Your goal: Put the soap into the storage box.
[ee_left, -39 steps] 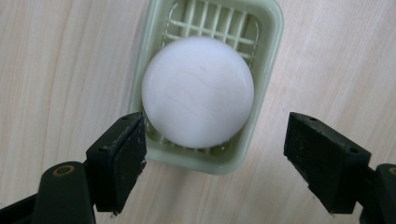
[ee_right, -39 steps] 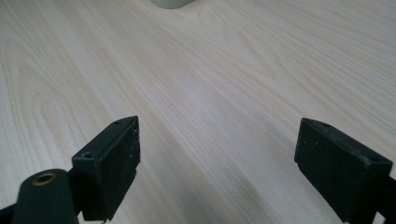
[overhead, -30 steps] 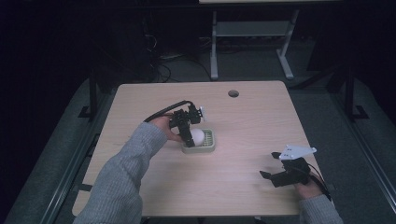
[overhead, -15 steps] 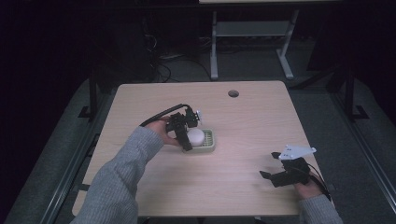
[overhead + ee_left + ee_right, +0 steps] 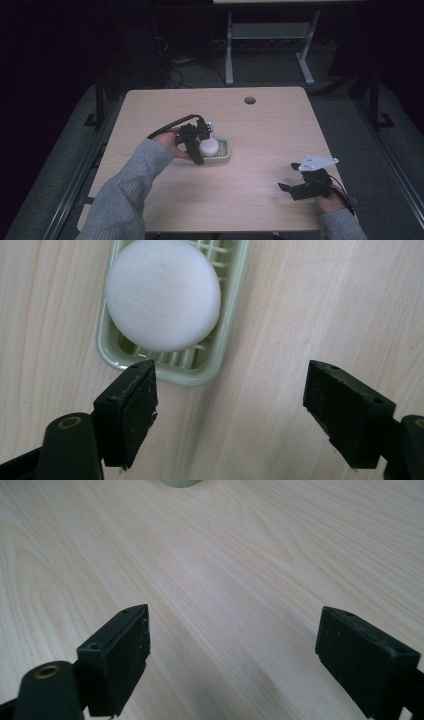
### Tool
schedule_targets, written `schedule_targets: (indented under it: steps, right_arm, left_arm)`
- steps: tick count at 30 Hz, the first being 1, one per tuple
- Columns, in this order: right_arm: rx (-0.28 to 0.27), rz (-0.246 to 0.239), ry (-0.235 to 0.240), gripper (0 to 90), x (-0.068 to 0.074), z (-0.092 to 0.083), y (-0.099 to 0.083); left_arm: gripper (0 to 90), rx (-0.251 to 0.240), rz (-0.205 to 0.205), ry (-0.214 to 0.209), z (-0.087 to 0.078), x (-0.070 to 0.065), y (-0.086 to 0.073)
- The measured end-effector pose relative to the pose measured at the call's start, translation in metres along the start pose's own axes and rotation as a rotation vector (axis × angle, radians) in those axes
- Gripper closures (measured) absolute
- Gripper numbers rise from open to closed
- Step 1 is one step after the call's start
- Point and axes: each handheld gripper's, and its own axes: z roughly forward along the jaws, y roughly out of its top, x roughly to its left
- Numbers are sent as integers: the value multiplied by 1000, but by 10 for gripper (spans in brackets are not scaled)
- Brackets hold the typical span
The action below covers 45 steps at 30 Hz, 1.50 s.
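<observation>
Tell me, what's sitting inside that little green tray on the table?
A round white bar, likely soap, lies in the green slatted tray. Bare slats show around its edges; whatever is beneath it is hidden. The left hand-held gripper is open beside the tray.

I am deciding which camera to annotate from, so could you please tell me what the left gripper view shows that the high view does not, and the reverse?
The left gripper view alone gives the close detail: the slats of the green soap dish under the white soap, and the left gripper with its jaws wide apart, holding nothing, one jaw tip at the dish's rim. The high view alone gives the whole table, the grey sleeve, and the right gripper near the table's right edge. Both show the soap lying in the dish on pale wood.
</observation>
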Motion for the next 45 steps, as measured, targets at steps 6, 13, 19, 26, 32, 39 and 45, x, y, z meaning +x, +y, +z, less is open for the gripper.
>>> schedule_targets:
  steps: [6, 13, 19, 26, 32, 39, 45]
  right_arm:
    - [1, -7, -1, 136, 0, 0, 0]
    - [3, -3, -2, 136, 0, 0, 0]
    - [5, -3, -1, 136, 0, 1, 0]
    - [5, -2, -1, 136, 0, 1, 0]
    - [5, -3, -1, 136, 0, 1, 0]
    - [5, -2, -3, 136, 0, 1, 0]
    - [6, -2, -4, 136, 0, 0, 0]
  left_arm:
    - [217, -7, -8, -4, 2, -4, -6]
    - [216, -11, -9, -5, 3, -8, -13]
    - [216, -13, -7, -7, 4, -12, -16]
    - [216, -20, 4, 6, 0, -18, -21]
    - [216, -23, 6, 6, 0, -23, -24]
    - [216, -28, 14, 7, 1, -27, -29]
    - [216, -23, 17, 18, 0, -31, -33]
